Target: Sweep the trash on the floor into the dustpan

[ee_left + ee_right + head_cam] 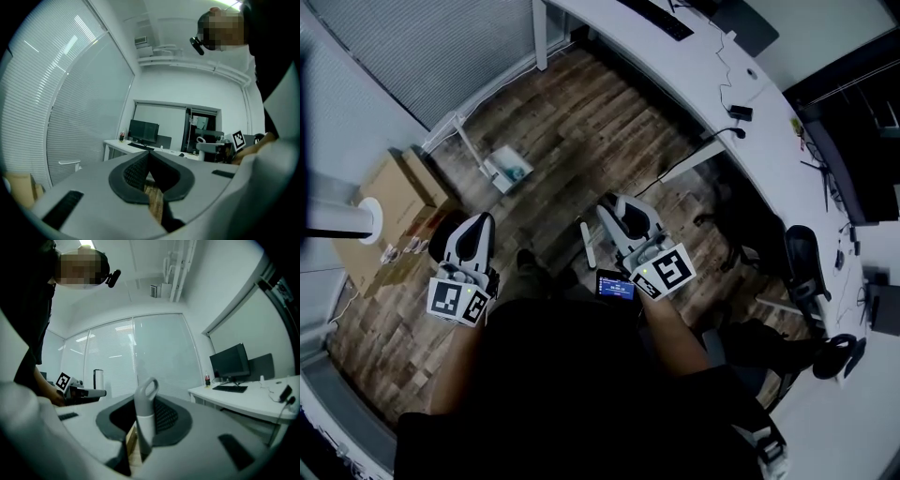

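The broom shows mostly as its handle (145, 425): a grey top ending in a hanging loop, with a white shaft below. It stands upright between the jaws of my right gripper (143, 404), which are clamped on it just under the loop. In the head view my right gripper (610, 203) sits at the middle of the frame, and a white shaft (587, 246) runs just left of it over the wooden floor (572, 131). My left gripper (149, 157) has its jaws together with nothing in them; it is at the lower left (480, 221). Above and between the grippers, a white pan-like thing (508, 167) with teal marks lies on the floor; I take it for the dustpan.
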{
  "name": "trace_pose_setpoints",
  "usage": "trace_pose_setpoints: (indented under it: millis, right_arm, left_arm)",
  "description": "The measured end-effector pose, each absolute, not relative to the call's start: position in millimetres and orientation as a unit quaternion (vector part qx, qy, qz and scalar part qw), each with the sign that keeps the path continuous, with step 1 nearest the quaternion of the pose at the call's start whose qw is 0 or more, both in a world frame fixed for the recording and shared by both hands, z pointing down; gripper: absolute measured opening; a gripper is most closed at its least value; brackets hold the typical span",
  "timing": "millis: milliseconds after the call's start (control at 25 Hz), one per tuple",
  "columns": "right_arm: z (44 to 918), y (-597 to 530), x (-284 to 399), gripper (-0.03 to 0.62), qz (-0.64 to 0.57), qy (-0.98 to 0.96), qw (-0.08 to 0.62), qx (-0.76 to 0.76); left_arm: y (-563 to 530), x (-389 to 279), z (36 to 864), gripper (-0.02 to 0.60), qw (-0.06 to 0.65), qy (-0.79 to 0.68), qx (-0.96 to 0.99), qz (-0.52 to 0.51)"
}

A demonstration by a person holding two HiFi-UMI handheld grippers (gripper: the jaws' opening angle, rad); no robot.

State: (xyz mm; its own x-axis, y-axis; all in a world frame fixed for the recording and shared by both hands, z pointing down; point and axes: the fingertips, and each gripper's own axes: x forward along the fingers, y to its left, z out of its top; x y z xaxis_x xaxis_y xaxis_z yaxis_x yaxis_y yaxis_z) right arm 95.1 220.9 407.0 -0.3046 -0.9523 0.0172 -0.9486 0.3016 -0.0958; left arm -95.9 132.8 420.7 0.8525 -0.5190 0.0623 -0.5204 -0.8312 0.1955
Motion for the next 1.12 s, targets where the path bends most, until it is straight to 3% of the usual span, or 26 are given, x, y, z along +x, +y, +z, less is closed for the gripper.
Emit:
trace_pose_setpoints:
  millis: [440,1120]
  right_arm:
    - [413.4,255.8,137.6,0.078,-0.044,0.780,0.028,-0.624]
    - [416.7,255.1,148.3,0.078,-0.058,0.774,0.063,-0.627]
  left_arm:
    - [161.9,-65.1,431.7,-0.005,0.102,-0.254,0.962,0.020]
    - [160.5,-52.6,433.3,-0.005,0.094,-0.242,0.965,0.037]
